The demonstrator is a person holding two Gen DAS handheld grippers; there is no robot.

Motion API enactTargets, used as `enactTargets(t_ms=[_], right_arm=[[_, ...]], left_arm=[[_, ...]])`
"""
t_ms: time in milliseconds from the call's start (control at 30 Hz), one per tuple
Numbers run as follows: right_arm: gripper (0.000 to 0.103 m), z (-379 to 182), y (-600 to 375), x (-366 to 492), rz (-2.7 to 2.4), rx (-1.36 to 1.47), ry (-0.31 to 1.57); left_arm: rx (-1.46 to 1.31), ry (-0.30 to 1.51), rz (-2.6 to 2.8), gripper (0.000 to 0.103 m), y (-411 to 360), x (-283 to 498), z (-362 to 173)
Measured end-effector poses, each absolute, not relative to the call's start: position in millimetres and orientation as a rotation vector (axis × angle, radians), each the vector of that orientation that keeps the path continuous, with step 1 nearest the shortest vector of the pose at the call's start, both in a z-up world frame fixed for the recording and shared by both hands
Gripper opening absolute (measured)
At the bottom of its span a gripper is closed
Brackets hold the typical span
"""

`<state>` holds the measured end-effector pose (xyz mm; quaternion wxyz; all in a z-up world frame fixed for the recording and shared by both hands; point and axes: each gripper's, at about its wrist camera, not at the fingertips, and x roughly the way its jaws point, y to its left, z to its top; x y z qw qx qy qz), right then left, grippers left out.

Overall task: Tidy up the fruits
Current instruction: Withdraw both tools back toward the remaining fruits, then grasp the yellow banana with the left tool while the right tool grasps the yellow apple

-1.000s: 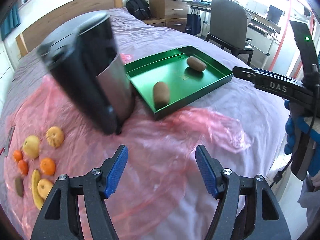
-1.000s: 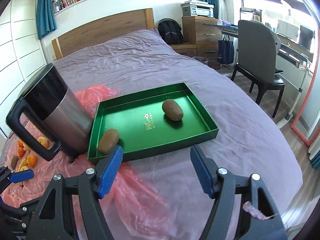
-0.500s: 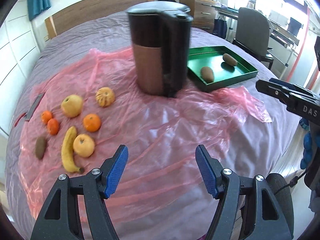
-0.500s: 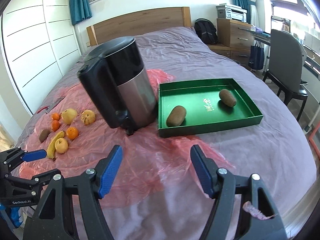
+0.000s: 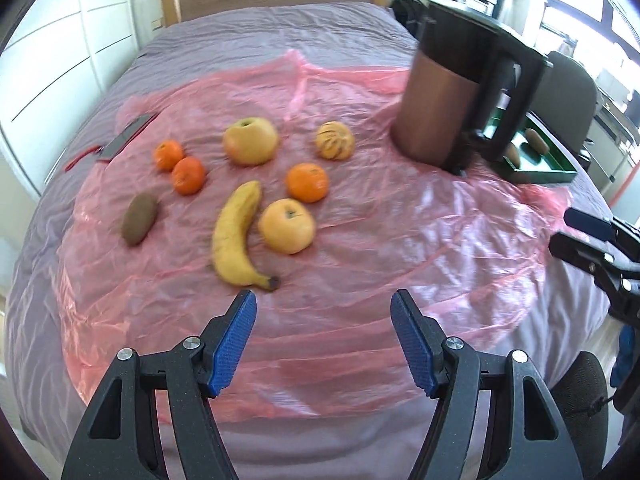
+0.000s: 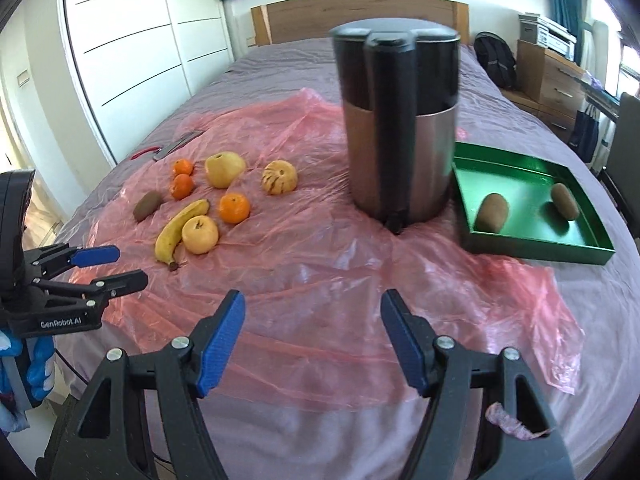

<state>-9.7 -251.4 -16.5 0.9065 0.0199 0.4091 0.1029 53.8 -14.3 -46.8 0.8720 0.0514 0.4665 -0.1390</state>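
Loose fruit lies on a pink plastic sheet point(image 5: 400, 240) on the bed: a banana point(image 5: 236, 236), two yellow apples point(image 5: 286, 226) point(image 5: 250, 140), several oranges point(image 5: 307, 182), a peeled mandarin point(image 5: 335, 141) and a kiwi point(image 5: 139, 218). My left gripper point(image 5: 323, 312) hangs open and empty just short of the banana's tip. In the right wrist view a green tray point(image 6: 520, 246) holds two kiwis point(image 6: 491, 212) point(image 6: 565, 201). My right gripper point(image 6: 312, 308) is open and empty over the sheet, in front of the kettle.
A tall black and metal kettle point(image 6: 400, 128) stands between the fruit and the tray. A phone point(image 5: 128, 136) with a red cable lies at the sheet's far left edge. A wooden headboard point(image 6: 360, 16), a drawer unit point(image 6: 556, 76) and a chair stand beyond the bed.
Both grippers have swung left, from the tray side past the kettle toward the fruit pile. Their jaws kept the same gap; nothing was picked up.
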Motion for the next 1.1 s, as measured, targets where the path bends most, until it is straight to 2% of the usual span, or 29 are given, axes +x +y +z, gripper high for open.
enactTargets(t_ms=[333, 767, 867, 1100], right_arm=[[0.073, -44, -183, 24, 0.373, -0.032, 0.907], [0.073, -68, -138, 68, 0.478, -0.068, 0.946], [0.073, -72, -130, 82, 0.503, -0.041, 0.949], [0.07, -82, -120, 118, 0.542, 0.054, 0.98]], left_arm=[[0.053, 1.009, -0.223, 0.064, 44, 92, -69], [0.124, 1.098, -0.223, 0.063, 47, 145, -106], [0.144, 1.11, -0.24, 0.061, 42, 149, -112], [0.161, 1.127, -0.282, 0.05, 35, 158, -121]])
